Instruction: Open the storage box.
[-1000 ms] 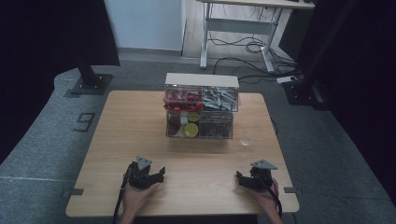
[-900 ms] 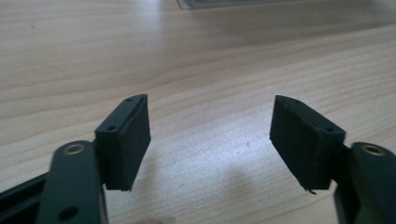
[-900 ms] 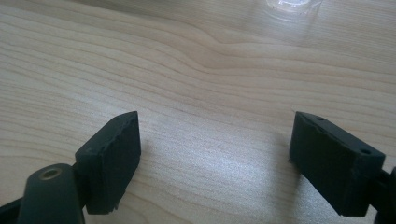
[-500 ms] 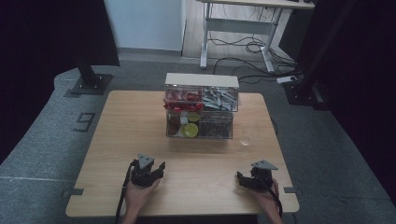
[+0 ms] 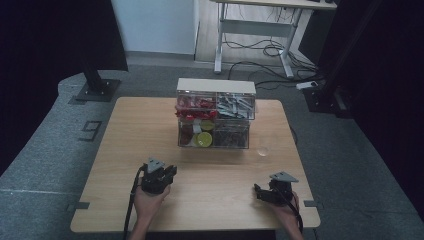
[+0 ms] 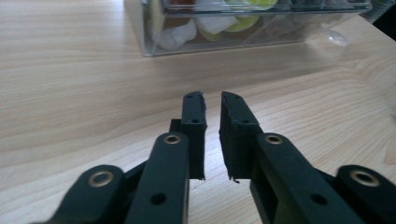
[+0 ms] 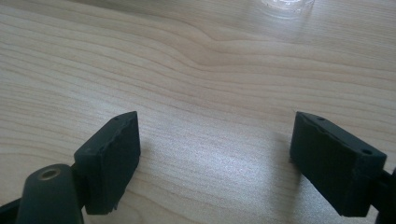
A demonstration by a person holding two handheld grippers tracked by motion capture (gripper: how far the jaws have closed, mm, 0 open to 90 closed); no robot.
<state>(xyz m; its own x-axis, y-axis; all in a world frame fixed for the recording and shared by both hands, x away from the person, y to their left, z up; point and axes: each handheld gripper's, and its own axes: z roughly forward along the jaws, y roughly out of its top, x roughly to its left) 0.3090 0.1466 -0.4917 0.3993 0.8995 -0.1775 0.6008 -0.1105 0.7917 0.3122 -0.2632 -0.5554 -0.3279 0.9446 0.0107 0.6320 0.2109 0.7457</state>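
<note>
On the wooden table (image 5: 130, 130), toward its far middle, stood a clear plastic drawer cabinet (image 5: 215, 114) with a pale top, two tiers high. Its upper left drawer held red pieces (image 5: 196, 106), its upper right drawer grey metal parts (image 5: 234, 105); the lower left drawer held a yellow-green round item (image 5: 204, 139) among white ones, the lower right drawer dark small contents too fine to name. Just right of the cabinet's near corner, on bare wood, lay a small clear round dish (image 5: 263, 150). Near the front edge, left of centre, the left gripper (image 5: 159, 176) was held in the person's left hand (image 5: 147, 202), pointing toward the cabinet and well apart from it; its jaws had just been closing and stood almost together, a narrow slit between the pads, nothing caught in them. Near the front right corner, the right gripper (image 5: 260, 192) sat low over the table in the right hand (image 5: 282, 212), its jaws spread wide and empty, bare wood between them, the clear dish ahead of it.
</note>
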